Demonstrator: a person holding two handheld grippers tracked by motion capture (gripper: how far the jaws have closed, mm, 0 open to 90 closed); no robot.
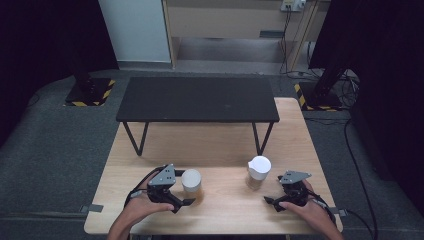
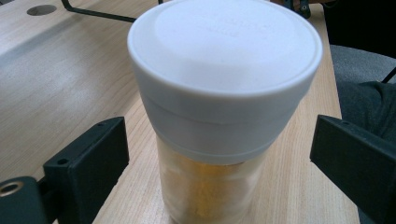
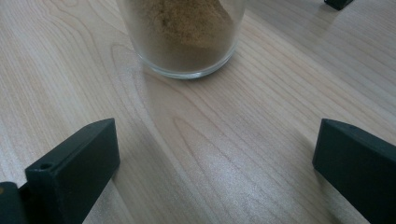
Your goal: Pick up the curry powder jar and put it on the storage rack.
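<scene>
Left gripper (image 1: 181, 202) lining up on the capped jar (image 1: 191, 181), lower left of centre on the counter (image 1: 220, 145).
Its fingers (image 2: 88, 158) straddle the jar wide open, clear of the glass; next, a level squeeze below the lid. Right gripper (image 1: 272, 204) gapes empty short of the second jar (image 1: 259, 171).

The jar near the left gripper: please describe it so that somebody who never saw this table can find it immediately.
On the light wooden table, in front of the black metal stand, two jars stand near the front edge. This jar is the left one, standing between the open jaws of the left gripper. Its flat round white lid sets it apart: the right jar has a spouted white top.
</scene>
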